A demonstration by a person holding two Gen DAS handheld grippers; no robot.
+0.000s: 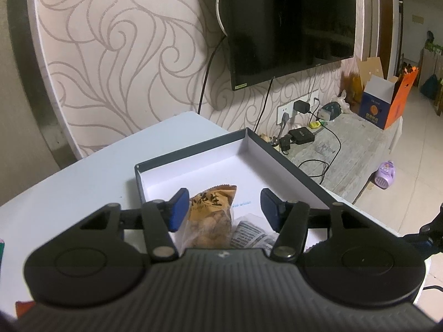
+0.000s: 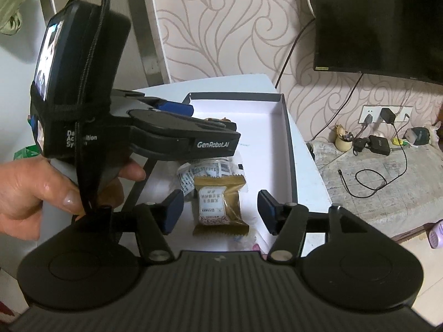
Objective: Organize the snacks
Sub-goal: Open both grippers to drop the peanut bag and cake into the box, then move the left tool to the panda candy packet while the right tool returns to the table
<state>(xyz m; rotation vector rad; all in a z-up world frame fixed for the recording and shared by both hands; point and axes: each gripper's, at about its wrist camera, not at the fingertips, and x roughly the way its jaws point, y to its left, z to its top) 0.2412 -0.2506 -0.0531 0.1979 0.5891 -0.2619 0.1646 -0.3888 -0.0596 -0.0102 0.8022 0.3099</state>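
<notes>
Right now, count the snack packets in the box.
3: orange peanut packet between the left gripper's fingers, white printed packet mid-box, gold packet nearest the right gripper. Others may be hidden.

The left gripper (image 1: 223,207) hangs with its blue-padded jaws spread wide and nothing clamped, the person's left hand (image 2: 49,188) wrapped around its handle in the right wrist view, while the right gripper (image 2: 220,210) likewise has its jaws parted and grips nothing.
</notes>
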